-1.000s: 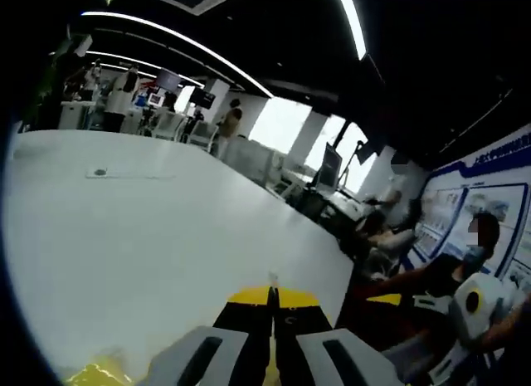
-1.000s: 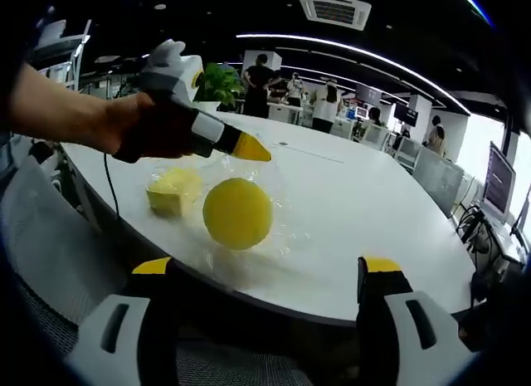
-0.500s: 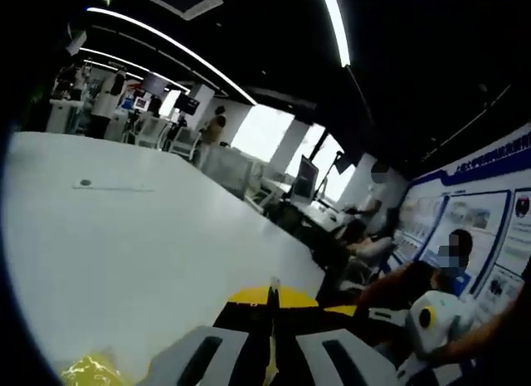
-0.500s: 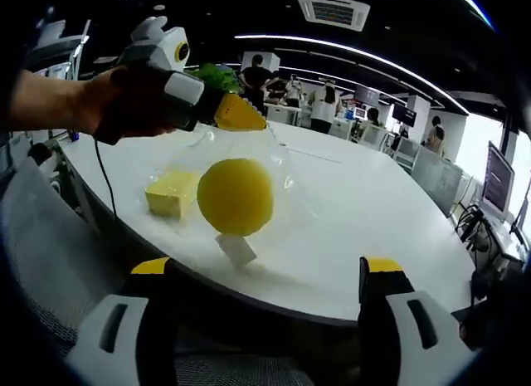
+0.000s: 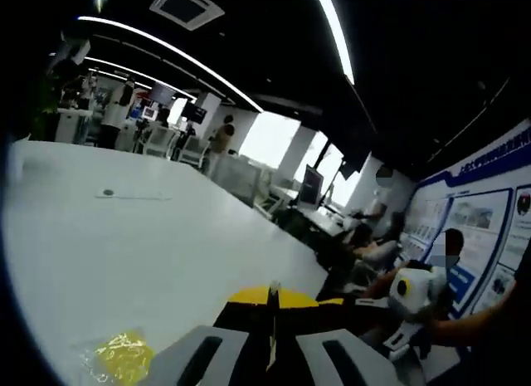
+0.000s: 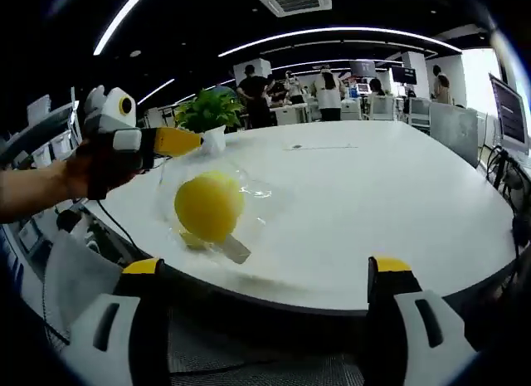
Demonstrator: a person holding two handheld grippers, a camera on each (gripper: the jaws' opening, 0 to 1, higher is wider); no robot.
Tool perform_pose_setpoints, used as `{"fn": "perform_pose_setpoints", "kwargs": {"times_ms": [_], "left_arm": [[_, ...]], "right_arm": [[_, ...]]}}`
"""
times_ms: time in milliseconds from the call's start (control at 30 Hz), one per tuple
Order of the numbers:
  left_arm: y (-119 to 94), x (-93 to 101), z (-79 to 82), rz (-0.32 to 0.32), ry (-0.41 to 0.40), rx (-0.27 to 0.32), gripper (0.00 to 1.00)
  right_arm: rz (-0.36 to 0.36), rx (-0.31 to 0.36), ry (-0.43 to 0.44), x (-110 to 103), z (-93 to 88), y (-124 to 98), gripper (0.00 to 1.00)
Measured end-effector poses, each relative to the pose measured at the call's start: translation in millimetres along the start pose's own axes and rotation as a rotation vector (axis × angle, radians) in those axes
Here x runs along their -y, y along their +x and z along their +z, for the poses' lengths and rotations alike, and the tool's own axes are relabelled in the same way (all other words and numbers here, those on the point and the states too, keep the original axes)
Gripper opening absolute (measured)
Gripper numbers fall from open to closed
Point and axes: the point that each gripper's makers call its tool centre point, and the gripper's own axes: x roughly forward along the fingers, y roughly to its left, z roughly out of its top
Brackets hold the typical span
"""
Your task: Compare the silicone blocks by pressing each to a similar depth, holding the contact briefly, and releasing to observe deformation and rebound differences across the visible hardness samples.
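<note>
Left gripper (image 6: 192, 141), jaws closed, pinches the clear bag (image 6: 249, 189) and holds the yellow ball (image 6: 209, 206) hanging above the white table (image 6: 373, 203). Yellow block (image 5: 123, 356) lies on the table in clear wrap. Right gripper (image 6: 265, 274) jaws spread wide, empty.

Yellow-tipped left gripper (image 6: 192, 141) has its jaws pressed together, gripped by a hand (image 6: 87, 166); right gripper (image 6: 270, 274) gapes wide

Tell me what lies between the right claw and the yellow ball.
In the right gripper view, bare white table and its near edge lie between the open right claw and the ball. A small white tag hangs below the ball.
</note>
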Motion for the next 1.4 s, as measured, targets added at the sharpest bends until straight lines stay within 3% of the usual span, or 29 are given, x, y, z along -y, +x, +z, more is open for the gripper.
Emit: {"fn": "perform_pose_setpoints", "kwargs": {"times_ms": [133,267,567,733,833,967,1133,1267,1300,1400], "left_arm": [[-11.5,7.5,4.0,-0.002,0.037,0.004,0.00],[-18.8,11.4,2.1,-0.011,0.038,-0.001,0.00],[-33.8,31.4,16.6,-0.056,-0.001,0.049,0.00],[-41.2,46.1,21.9,-0.101,-0.013,0.074,0.00],[-46.4,58.1,28.6,-0.148,-0.036,0.106,0.00],[-49.1,80.5,35.6,-0.197,0.008,0.107,0.00],[-56.2,105.8,46.1,-0.282,0.023,0.120,0.00],[-65.5,123.7,53.6,-0.392,-0.039,0.131,0.00],[-65.2,116.9,57.8,-0.369,-0.033,0.160,0.00],[-68.2,117.7,60.7,-0.402,-0.057,0.177,0.00]], "right_arm": [[0.022,-0.043,-0.052,-6.7,-9.7,0.1,0.95],[0.037,-0.041,-0.050,-8.1,-7.1,-1.6,0.95],[0.067,0.027,-0.034,-4.3,24.9,-13.6,0.95],[0.188,0.135,-0.044,-32.1,58.0,-22.4,0.94],[0.266,0.153,-0.004,-49.3,65.0,-23.5,0.93],[0.305,0.149,-0.015,-59.6,65.5,-20.0,0.91],[0.366,0.190,-0.011,-72.8,77.8,-24.7,0.82],[0.414,0.254,-0.006,-81.4,96.1,-31.6,0.74],[0.449,0.258,-0.022,-88.5,98.8,-34.6,0.72],[0.514,0.267,-0.069,-103.4,103.3,-39.2,0.60]]}}
